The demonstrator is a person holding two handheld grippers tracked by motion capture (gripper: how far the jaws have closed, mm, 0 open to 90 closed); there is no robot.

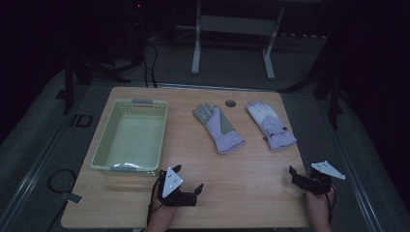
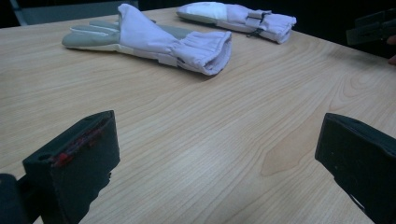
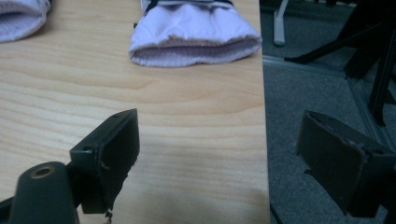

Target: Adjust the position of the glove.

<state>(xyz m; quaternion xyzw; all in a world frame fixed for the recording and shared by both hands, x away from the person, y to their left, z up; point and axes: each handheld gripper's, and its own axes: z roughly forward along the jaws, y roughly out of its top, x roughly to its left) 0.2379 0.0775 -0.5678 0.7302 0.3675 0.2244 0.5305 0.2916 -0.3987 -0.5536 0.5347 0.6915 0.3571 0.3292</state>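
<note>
at the near edge of the wooden desk, the left gripper is held low over the wood just near of the basket's near right corner, its jaws spread wide with nothing between them. in the left gripper view bare wood is seen between the two black jaws. the right gripper is held at the near right corner of the desk, its jaws likewise spread and empty; in the right gripper view one jaw is seen over the wood and the other past the desk's right edge, over the grey floor.

farther in, a pale green slatted basket is set on the left half of the desk. toward the middle, a lilac glove with a grey palm is laid flat, cuff toward the near side. to its right, well apart, a second lilac glove is laid with its white back up. a small dark round spot is seen between them at the far edge.
</note>
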